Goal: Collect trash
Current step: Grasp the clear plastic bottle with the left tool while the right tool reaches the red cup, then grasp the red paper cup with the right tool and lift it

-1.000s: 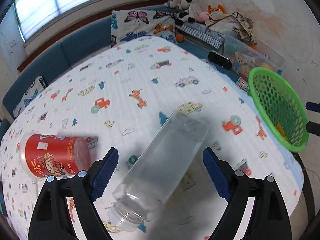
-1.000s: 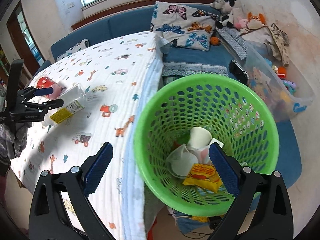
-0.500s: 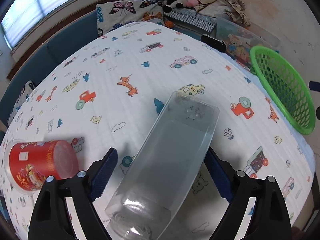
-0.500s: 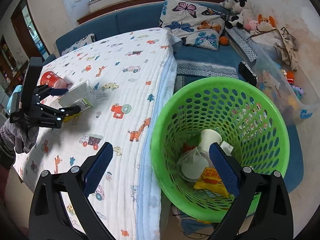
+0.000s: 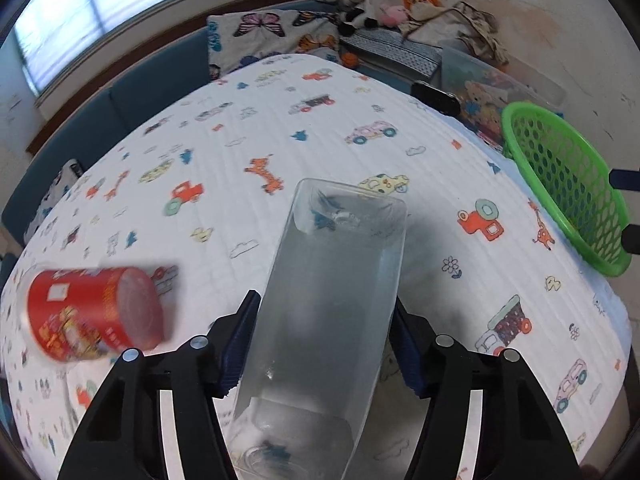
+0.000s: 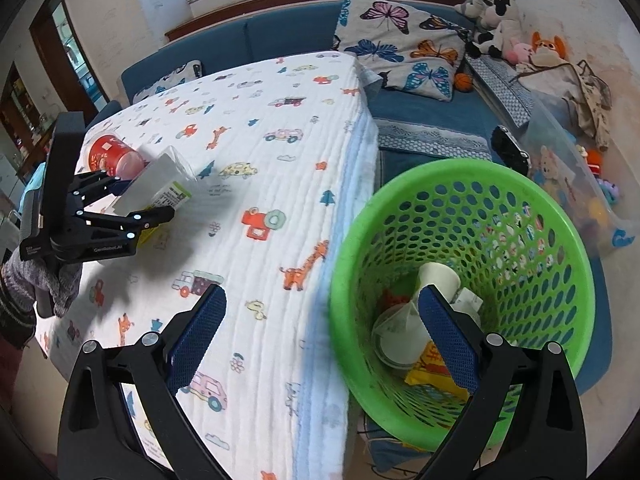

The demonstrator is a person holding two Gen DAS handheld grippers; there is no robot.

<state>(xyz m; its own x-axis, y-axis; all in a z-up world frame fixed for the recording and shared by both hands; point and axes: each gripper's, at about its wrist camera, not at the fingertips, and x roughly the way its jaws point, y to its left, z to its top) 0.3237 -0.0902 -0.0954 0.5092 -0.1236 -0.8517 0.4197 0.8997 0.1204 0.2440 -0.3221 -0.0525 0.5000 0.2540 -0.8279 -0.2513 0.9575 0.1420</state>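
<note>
Plastic, clear and smooth, forms the square-sided bottle (image 5: 328, 320) that the left gripper (image 5: 324, 344) holds: its blue ribbed fingers (image 5: 240, 340) press on both flat sides, and the bottle points away from the camera, above the surface (image 5: 280, 128), which has a white quilted cloth with cartoon cars and giraffes. The neck end is cut off at the lower edge of the left view. Just beside it on the left lies a red cylindrical can (image 5: 92, 316), blurred, so its print is hard to read. The right gripper (image 6: 320, 320) has its fingers spread wide with nothing between them, over the edge of the surface. The round green mesh basket (image 6: 520, 208) stands beside this edge and contains white paper cups (image 6: 436, 280) and a yellow wrapper (image 6: 432, 368), partly hidden by one finger.
</note>
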